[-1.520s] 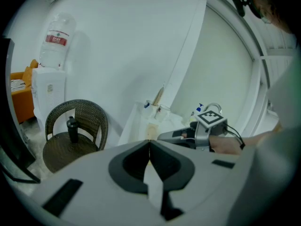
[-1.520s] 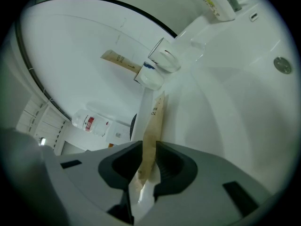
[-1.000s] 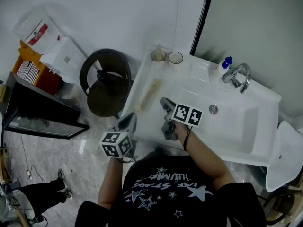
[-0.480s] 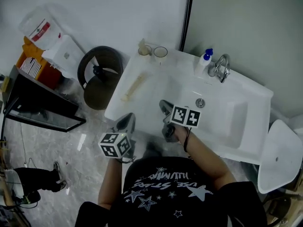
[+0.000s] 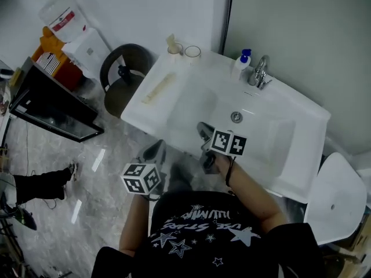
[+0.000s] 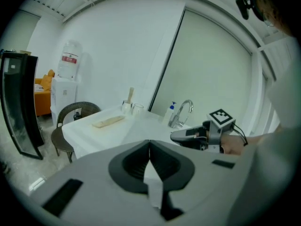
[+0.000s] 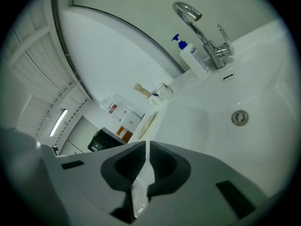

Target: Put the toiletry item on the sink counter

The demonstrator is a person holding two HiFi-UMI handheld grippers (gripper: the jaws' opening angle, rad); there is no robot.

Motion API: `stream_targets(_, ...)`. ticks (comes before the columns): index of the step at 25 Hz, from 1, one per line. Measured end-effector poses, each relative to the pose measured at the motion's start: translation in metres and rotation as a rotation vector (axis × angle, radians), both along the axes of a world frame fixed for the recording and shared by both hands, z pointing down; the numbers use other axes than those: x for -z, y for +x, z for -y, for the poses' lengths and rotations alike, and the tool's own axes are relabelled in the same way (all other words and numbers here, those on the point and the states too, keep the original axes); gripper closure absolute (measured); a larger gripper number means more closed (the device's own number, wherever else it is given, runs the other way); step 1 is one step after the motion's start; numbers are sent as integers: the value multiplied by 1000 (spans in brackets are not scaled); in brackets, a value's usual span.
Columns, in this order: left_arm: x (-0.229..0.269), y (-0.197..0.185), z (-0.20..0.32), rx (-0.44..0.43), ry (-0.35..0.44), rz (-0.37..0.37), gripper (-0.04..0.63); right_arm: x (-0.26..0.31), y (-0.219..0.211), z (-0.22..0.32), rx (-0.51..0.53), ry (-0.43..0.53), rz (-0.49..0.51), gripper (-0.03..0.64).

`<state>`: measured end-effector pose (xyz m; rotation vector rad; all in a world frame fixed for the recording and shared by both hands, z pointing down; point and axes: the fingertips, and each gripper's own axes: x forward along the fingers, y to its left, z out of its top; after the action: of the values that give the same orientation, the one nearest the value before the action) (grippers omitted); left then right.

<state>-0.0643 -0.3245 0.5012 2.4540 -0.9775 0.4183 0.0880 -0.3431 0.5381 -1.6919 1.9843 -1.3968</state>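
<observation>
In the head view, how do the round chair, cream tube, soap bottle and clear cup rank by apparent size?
1. round chair
2. cream tube
3. soap bottle and clear cup: they look about alike, so I do not rank them.

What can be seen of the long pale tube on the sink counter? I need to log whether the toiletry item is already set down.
The pale tube is long, slim and flat-looking, cream-coloured, seemingly soft plastic. It lies flat on the white sink counter, left of the basin. It lies diagonally, with its far end towards the cups by the back wall. Only the counter touches it, and nothing grips or covers it. Any print and the cap end are too small to make out.
</observation>
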Motion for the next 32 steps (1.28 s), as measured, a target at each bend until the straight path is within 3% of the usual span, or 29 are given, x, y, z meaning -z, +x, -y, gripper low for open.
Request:
stream_targets(14,5,18,-115,94,20,-4,577,3,14,-104,106,30,-28,583)
stream_targets(20,7,17,-158,140,31,3,577,6,28,-138,114,78,-98,588)
stream_targets(25,3,12,-190,175,16,5,577,-5,27,-162,144,62,-106,592)
stream_targets(28,5,5,-204,185,10,0,577,-1,24,-169,152,79,-158,595)
stream_targets(32,2,-8,-215,196,2,11,577,18,19,-175,172,180,-300,597)
